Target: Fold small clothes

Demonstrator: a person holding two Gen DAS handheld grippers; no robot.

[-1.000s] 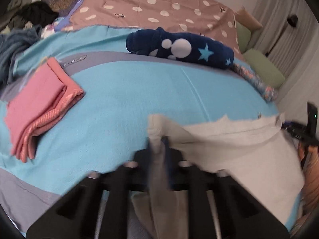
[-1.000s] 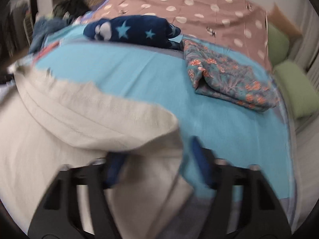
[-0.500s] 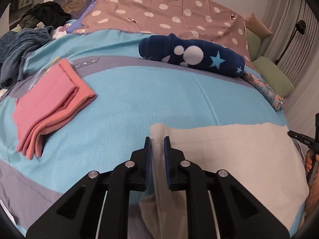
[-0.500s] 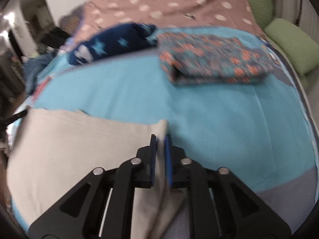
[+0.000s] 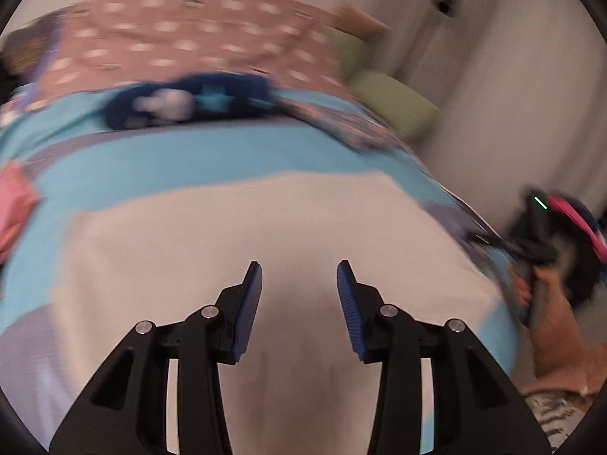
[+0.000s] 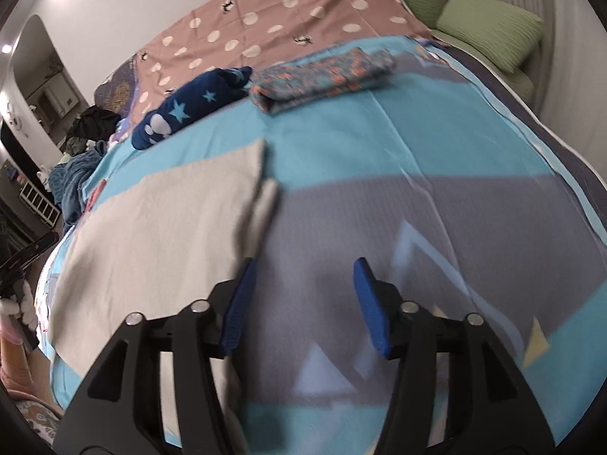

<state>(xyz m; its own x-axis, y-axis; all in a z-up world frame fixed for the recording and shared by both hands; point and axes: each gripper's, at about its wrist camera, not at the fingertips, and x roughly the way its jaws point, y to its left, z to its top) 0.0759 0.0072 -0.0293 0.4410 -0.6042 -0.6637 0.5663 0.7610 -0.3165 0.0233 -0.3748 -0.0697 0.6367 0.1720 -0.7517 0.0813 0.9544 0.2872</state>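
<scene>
A beige cloth (image 5: pixel 265 235) lies flat and folded on the blue and grey bedspread (image 5: pixel 182 159). My left gripper (image 5: pixel 299 276) is open and empty, above the cloth's near middle. In the right wrist view the same beige cloth (image 6: pixel 163 227) lies to the left. My right gripper (image 6: pixel 303 276) is open and empty, just beyond the cloth's right edge, over the grey part of the bedspread (image 6: pixel 417 208).
A navy star-print garment (image 6: pixel 193 110) and a folded floral garment (image 6: pixel 322 76) lie at the back of the bed. A folded pink garment (image 5: pixel 13 204) lies at the left. Green pillows (image 6: pixel 489 26) and a dotted brown cover (image 6: pixel 288 11) are behind. The other hand-held gripper (image 5: pixel 535 235) shows at right.
Both grippers have let go of the beige cloth's corners and opened. The cloth now lies flat. Both grippers have pulled back, the left one swinging to the right.
</scene>
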